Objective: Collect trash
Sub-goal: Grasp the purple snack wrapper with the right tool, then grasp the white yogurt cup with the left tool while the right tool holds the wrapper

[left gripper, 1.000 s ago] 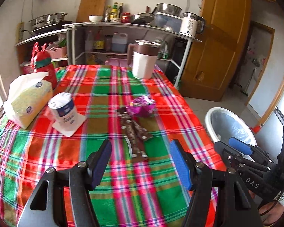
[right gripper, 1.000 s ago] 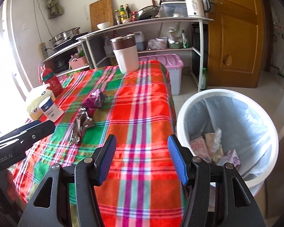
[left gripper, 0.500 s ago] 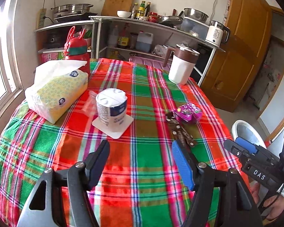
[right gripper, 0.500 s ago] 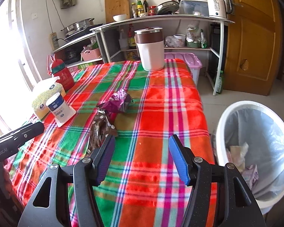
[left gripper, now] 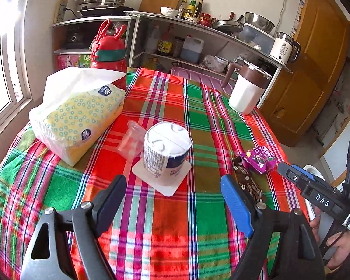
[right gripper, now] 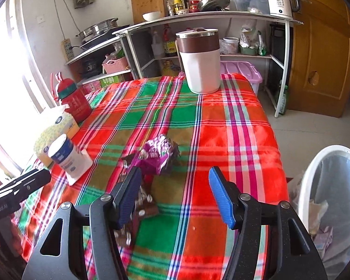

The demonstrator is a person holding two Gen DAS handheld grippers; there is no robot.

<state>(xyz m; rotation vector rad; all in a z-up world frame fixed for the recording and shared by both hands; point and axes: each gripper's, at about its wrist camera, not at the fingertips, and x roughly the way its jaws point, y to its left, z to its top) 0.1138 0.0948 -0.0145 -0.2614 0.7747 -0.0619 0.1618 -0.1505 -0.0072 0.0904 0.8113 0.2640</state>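
Observation:
A white yogurt cup (left gripper: 166, 152) lies upside down on its square lid on the plaid tablecloth, with a clear plastic cover (left gripper: 133, 141) beside it. My left gripper (left gripper: 175, 198) is open, just short of the cup. A crumpled purple wrapper (right gripper: 157, 155) and a brown wrapper (right gripper: 137, 203) lie mid-table; both show in the left wrist view, the purple wrapper (left gripper: 259, 158) and the brown wrapper (left gripper: 247, 182). My right gripper (right gripper: 175, 191) is open above the table, just short of the purple wrapper, its left finger over the brown one. The white bin (right gripper: 315, 175) with a liner holds trash at the right.
A tissue pack (left gripper: 79, 114), a red bottle (left gripper: 109, 56) and a white-and-brown jug (left gripper: 247, 91) stand on the table (left gripper: 163, 233). Kitchen shelves (right gripper: 210, 16) with pots and bottles stand behind. A wooden door (right gripper: 322, 53) is at the right.
My left gripper swung left, from the wrappers to the yogurt cup. My right gripper moved left from the bin and closer to the purple wrapper. Both stayed open.

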